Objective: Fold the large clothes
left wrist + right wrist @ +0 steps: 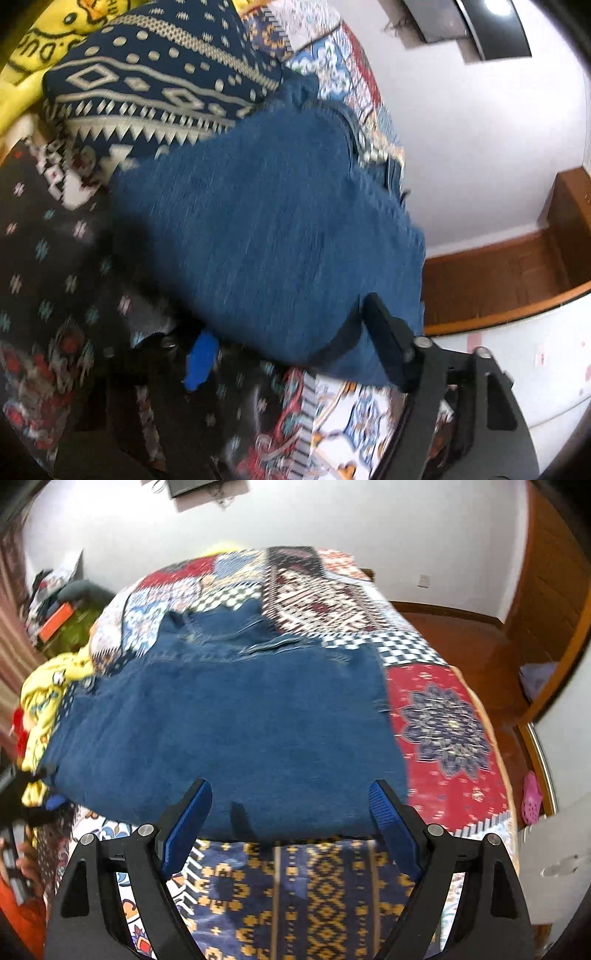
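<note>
Jeans (pixel 229 723), folded into a broad blue slab, lie on the patchwork bedspread (pixel 443 716), with a yellow garment (pixel 44 701) just beside their left edge. The right gripper (pixel 290 812) hangs over the jeans' near hem, jaws spread wide and empty. The left gripper (pixel 291 350) straddles a jeans corner; whether it pinches cannot be told.

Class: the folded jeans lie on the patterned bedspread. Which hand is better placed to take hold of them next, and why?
Probably the left: the left gripper already straddles the jeans edge. The right gripper has open jaws just short of the near fold.
</note>
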### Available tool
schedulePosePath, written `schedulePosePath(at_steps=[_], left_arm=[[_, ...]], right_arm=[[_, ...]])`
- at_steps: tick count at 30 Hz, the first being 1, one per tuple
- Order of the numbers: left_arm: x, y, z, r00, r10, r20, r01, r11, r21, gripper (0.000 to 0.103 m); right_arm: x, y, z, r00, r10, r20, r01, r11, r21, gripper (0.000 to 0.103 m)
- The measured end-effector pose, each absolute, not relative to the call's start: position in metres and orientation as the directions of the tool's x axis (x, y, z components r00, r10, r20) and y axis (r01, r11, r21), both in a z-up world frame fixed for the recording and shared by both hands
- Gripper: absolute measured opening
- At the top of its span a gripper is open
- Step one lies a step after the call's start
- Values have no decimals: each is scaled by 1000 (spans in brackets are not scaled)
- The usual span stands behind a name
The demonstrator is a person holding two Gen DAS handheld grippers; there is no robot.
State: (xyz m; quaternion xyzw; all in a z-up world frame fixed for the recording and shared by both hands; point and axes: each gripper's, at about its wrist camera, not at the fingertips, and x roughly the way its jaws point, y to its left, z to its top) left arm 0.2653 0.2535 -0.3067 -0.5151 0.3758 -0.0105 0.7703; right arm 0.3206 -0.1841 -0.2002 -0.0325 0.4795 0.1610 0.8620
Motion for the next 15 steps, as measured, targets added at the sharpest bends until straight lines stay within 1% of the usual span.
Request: schedulePosePath(at_steps=[2,4,7,8,9,11,12,15], left_arm=[[271,261,-309,744,-365,-559,-390,441,-808,62],[275,268,-313,760,-346,-550,-406,409,-817,60],[277,265,-308,767,-289,-572,-439,414,-798,54],[276,260,-302,764,-258,-591,-453,438,-776,48],[274,255,-293,763,-217,-608,-466,467,-752,45],[275,245,-274,755,-151,-638,-481,533,-696,35],[276,240,-262,749,-111,-653,-486,577,-656,33],[277,232,-233,758,-37,-651,-471,659,-586,22]], right_arm=[[321,-175,-205,476,246,-845,-330,940,88,85],[320,-167,-209,465,248,-850,-351,933,80,85],[318,-159,-214,450,248,-858,-365,928,77,85],[317,-157,-214,445,251,-859,-369,926,79,85],[316,-156,-214,444,251,-860,-372,925,78,85],[314,-153,-212,440,256,-861,-384,920,77,85],[313,-152,-210,439,260,-860,-390,917,79,85],[311,-148,-205,443,262,-858,-405,912,69,85]])
